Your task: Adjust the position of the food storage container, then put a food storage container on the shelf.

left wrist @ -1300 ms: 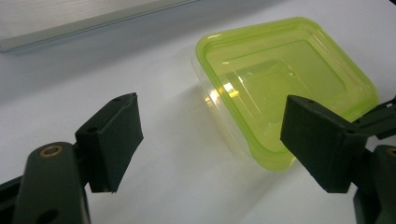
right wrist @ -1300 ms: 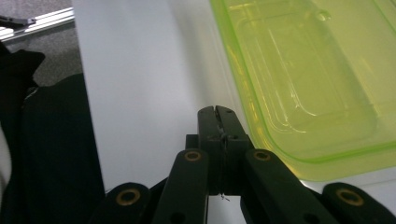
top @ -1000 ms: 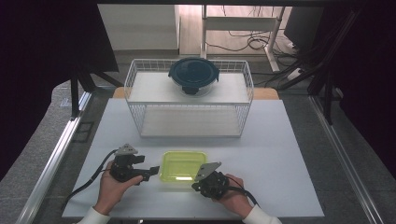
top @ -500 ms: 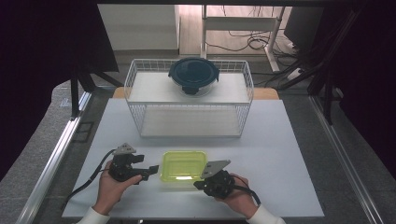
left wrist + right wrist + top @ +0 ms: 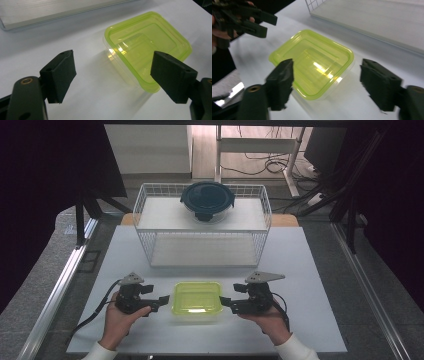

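A clear container with a yellow-green lid [image 5: 196, 299] is sitting in the lower middle of the high view, on the white counter [image 5: 310, 270]. The left claw [image 5: 159, 302] is waiting just beside its left edge, jaws spread wide and gripping nothing. The right claw [image 5: 225, 302] is facing it from the right edge, likewise wide apart and empty. Farther up the frame, a white wire basket [image 5: 202, 227] is carrying a dark round lidded bowl [image 5: 207, 200] on its top.
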The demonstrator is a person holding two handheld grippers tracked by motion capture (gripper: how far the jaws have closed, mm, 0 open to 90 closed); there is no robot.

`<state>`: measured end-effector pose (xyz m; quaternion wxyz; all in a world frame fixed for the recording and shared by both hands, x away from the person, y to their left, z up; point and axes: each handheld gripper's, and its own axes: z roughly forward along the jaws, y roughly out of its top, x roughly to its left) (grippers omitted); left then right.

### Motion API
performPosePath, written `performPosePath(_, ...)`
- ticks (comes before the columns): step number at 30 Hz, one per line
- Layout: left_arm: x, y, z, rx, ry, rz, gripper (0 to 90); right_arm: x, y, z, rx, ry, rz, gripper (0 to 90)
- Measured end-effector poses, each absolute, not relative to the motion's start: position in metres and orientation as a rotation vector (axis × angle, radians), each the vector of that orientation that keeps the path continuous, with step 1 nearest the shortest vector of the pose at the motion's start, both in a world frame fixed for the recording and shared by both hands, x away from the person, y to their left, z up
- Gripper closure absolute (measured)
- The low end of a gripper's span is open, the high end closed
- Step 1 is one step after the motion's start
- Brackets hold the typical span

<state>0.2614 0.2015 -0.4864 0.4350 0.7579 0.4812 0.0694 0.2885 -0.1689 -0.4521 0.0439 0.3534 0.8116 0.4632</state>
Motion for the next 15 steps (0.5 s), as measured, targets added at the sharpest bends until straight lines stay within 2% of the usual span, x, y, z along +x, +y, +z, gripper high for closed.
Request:
performPosePath(7,0.262,0.2,-0.486,1.853,1.202,0.14,19.0,0.294,-0.168,-0.459,1.135,2.5,1.45,20.8)
performPosePath(15,0.267,0.198,-0.49,1.836,1.218,0.055,21.1,0.3,-0.169,-0.461,1.205,2.469,1.498,28.1)
